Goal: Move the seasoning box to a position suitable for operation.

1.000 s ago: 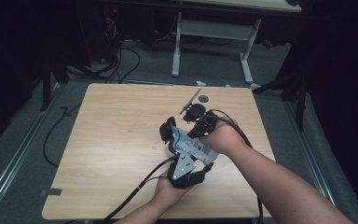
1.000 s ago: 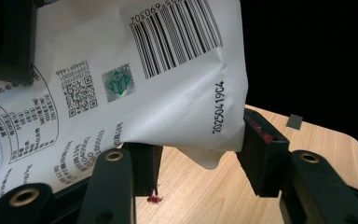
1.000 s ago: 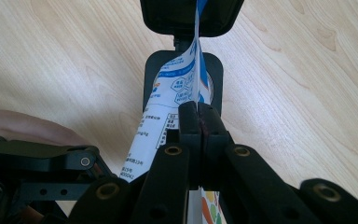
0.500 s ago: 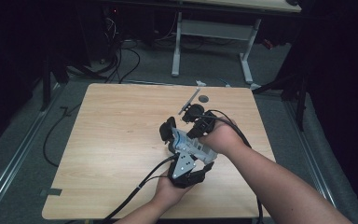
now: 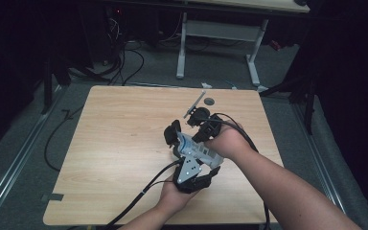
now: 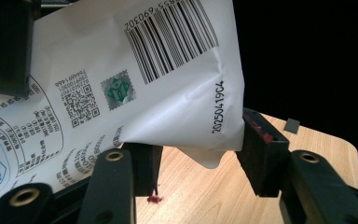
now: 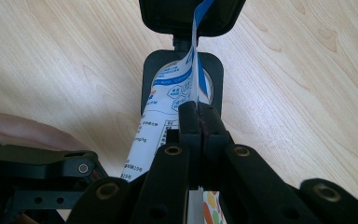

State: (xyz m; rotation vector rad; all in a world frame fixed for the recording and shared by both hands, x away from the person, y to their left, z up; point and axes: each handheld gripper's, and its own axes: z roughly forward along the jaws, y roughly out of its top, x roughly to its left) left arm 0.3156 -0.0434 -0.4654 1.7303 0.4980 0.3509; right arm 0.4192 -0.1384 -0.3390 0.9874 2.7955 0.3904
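Note:
A white packet (image 6: 168,93) printed with a barcode, QR code and blue text is held between both grippers above the wooden table (image 5: 120,143). In the left gripper view my left gripper (image 6: 200,154) has its jaws set wide around the packet's lower corner, with the pads against its two sides. The right gripper (image 7: 199,116) is shut on the packet's (image 7: 158,135) thin edge, pads pressed together. From above, the two hands meet at the table's middle right: left gripper (image 5: 175,138), right gripper (image 5: 194,140), packet (image 5: 199,149) between them.
A thin grey strip (image 5: 194,105) and a small dark round piece (image 5: 209,101) lie near the table's far edge. A small grey square (image 6: 291,124) rests on the wood beyond the left jaws. Cables trail off the near edge. A desk frame (image 5: 220,33) stands behind the table.

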